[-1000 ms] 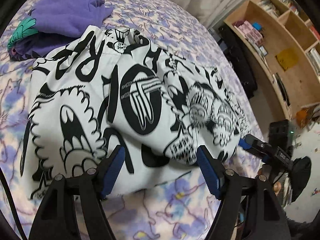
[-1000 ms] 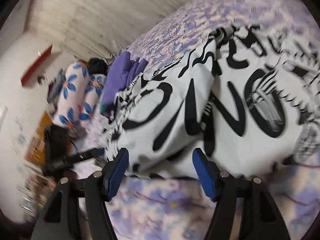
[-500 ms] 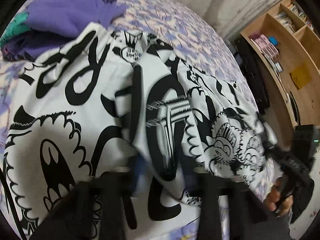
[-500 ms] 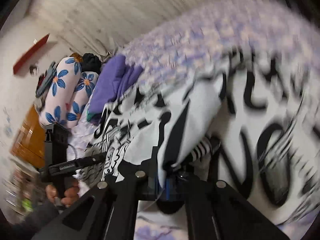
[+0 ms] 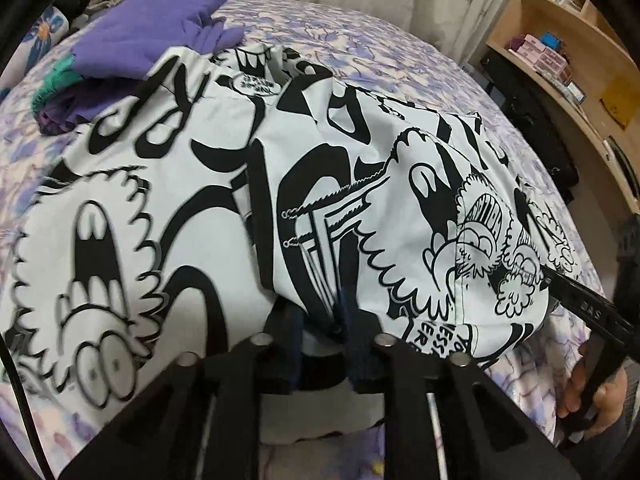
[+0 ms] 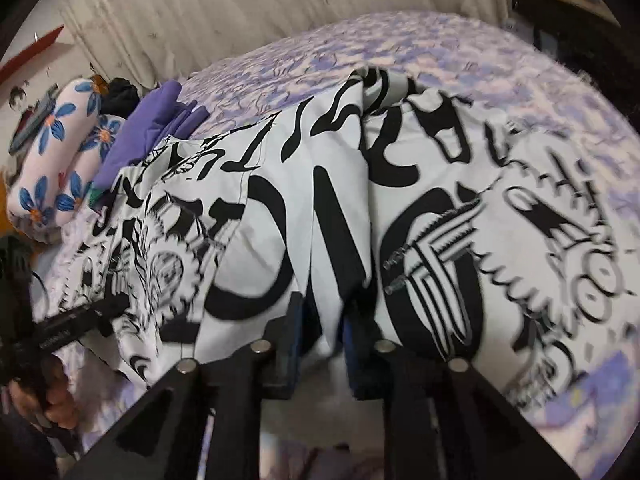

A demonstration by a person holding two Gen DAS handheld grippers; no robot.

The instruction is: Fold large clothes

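A large white garment with black cartoon print (image 5: 192, 200) lies spread on the bed, also seen in the right wrist view (image 6: 420, 152). My left gripper (image 5: 322, 340) sits at its near edge with a fold of the cloth draped over and pinched between the blue pads; the jaws are opening slightly. My right gripper (image 6: 322, 340) grips another fold of the same garment, and its jaws are opening slightly too. Each gripper shows in the other's view: the right one (image 5: 580, 304) at the garment's right edge, the left one (image 6: 72, 320) at its left edge, both held by hands.
A folded purple garment (image 5: 152, 32) lies at the far left, touching the printed one. A floral pillow (image 6: 60, 152) sits beyond it. The purple patterned bedspread (image 5: 360, 32) stretches to the back wall. Wooden shelves (image 5: 560, 52) stand to the right of the bed.
Both grippers went from wide open in front of the garment's near edge to closed onto folds of it. Both views moved forward and lower over the cloth.
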